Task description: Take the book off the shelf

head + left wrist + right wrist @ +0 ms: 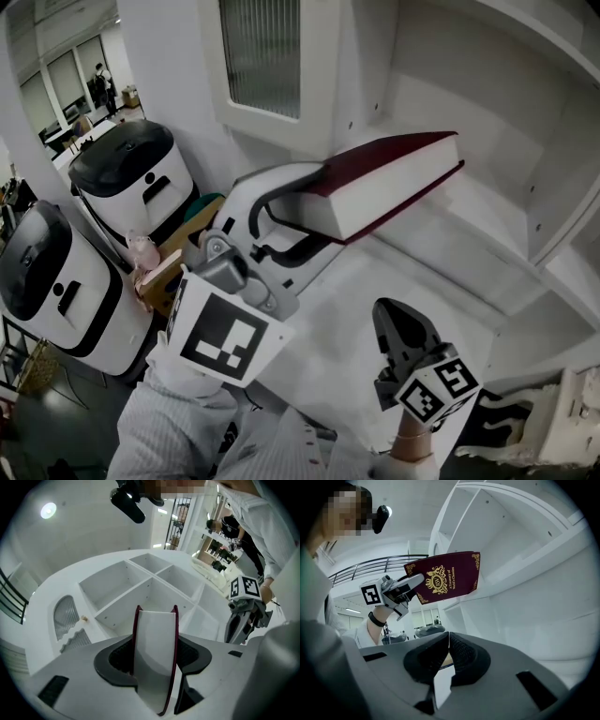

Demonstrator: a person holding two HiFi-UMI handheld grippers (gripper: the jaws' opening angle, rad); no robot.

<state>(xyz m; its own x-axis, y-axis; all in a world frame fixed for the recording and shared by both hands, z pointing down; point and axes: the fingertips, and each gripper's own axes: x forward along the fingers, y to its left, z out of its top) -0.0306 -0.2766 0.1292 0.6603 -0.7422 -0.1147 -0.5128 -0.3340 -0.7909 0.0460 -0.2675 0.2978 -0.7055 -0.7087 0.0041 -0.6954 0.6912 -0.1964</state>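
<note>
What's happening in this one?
A person has a pair of handheld tongs in each hand. The left tongs are clamped on a thick dark red hardcover book and hold it in the air in front of the white shelf unit, clear of its boards. The right tongs are closed with nothing between them and hang lower, off to the side.

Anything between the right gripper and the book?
No: in the head view only bare shelf board separates the right gripper from the book.

Probably an office lab, white shelving, boxy machines, distant desks
</note>
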